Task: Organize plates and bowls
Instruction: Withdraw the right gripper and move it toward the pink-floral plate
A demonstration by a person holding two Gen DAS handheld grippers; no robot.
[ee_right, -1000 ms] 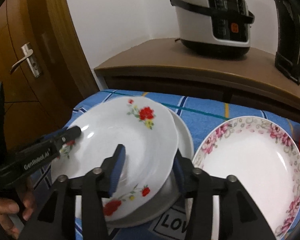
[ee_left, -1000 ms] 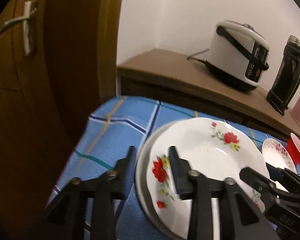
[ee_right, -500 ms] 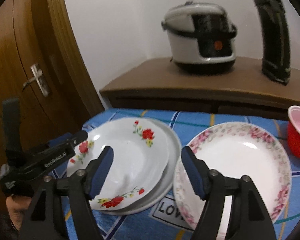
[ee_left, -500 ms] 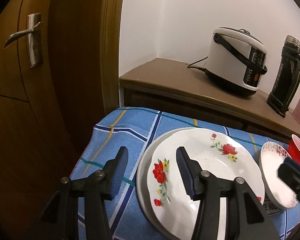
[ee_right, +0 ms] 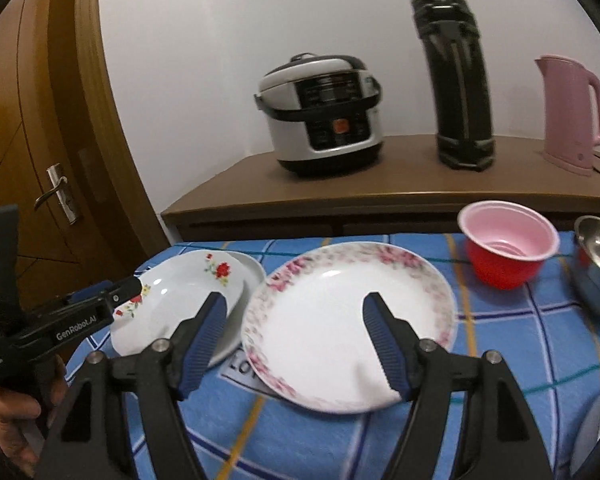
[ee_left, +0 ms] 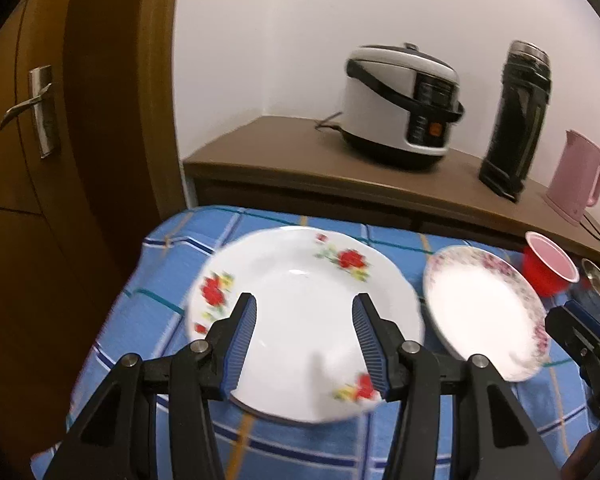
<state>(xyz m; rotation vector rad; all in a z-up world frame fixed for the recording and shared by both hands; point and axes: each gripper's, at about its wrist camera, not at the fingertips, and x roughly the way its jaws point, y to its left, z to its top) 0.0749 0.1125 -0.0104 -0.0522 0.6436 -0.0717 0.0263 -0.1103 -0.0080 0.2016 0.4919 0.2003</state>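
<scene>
Both tools are empty: the left gripper (ee_left: 304, 312) and the right gripper (ee_right: 294, 310) stand with jaws apart above the blue cloth (ee_right: 500, 344). The red-flower plate (ee_left: 292, 280) lies on, it seems, a second plate, just beside the pink-rimmed plate (ee_right: 348, 320). To stack it well, the right gripper should take its near rim and lift it level.

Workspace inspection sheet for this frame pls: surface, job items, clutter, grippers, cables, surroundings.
Surface: blue checked tablecloth on the table.
Job's things: red-flower plate stacked on another plate; pink-rimmed plate beside it; red bowl; steel bowl at the right edge.
Clutter: nothing seen.
Grippers: left gripper open, empty; right gripper open, empty.
Cables: cord behind the rice cooker; another by the pink kettle.
Surroundings: wooden sideboard, black flask, door.
</scene>
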